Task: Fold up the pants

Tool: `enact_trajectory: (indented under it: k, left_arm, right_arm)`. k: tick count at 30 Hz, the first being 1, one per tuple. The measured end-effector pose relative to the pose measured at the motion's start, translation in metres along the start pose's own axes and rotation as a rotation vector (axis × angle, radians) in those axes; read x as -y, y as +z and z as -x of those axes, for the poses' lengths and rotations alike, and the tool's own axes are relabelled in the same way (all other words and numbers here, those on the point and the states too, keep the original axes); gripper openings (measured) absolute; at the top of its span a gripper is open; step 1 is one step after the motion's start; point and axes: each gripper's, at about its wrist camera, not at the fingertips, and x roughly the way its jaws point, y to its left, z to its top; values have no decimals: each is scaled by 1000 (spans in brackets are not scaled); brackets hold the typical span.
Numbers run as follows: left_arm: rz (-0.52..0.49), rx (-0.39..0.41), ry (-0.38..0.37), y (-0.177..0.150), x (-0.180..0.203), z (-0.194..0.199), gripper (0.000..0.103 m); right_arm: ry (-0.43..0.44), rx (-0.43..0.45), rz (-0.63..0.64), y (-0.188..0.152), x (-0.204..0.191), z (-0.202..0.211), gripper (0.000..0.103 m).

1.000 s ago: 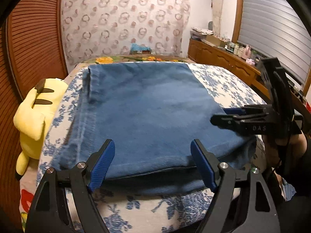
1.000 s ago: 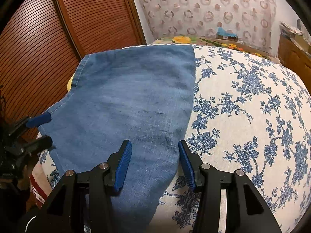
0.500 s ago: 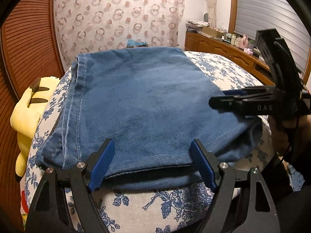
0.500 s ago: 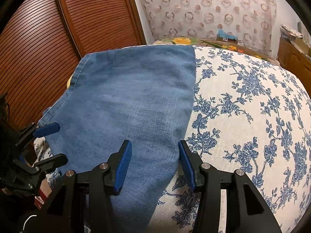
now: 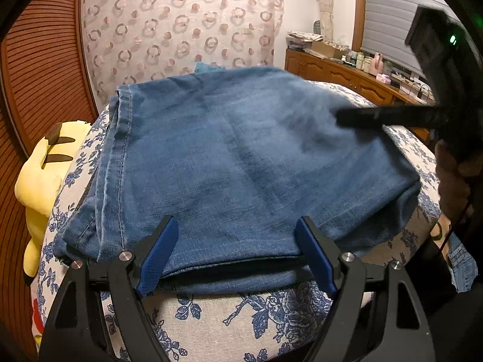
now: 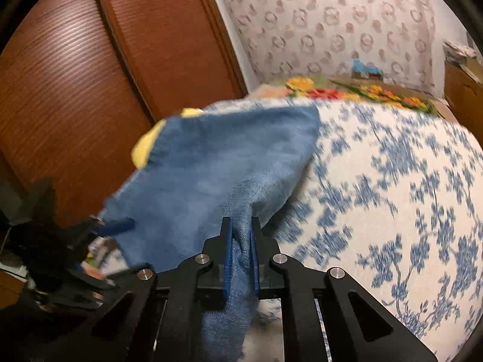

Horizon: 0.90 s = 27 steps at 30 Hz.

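On the floral bed (image 6: 392,181) the jeans (image 5: 241,157) lie folded, their right edge pinched tight by the right gripper (image 6: 241,241), likely to lift it over, while the left gripper (image 5: 238,253) straddles the near hem, unclenched.

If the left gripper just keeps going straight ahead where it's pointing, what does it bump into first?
Most likely the jeans. The left gripper is open, with the folded denim edge lying right between its fingers, so going forward it would meet that cloth first. How far above the flowered bedspread it sits is hard to tell.
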Motion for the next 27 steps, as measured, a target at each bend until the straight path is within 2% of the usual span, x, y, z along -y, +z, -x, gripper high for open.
enact_trajectory:
  k: [6,13,20,27]
  left_arm:
    - [27,8,-12,1,-7,12,81]
    - [80,84,31,5,-36,50,81]
    - [149,131,100,-1,-74,76,81]
    - [211,137,151,-15,-105,87,81]
  right_arm:
    - [41,31,63,12,-21,11,7]
    - [102,44,147,33,-52,3,6]
    - [151,26,238,55,-90,-33,6]
    - [198,-30,279,68,-115,-84,6]
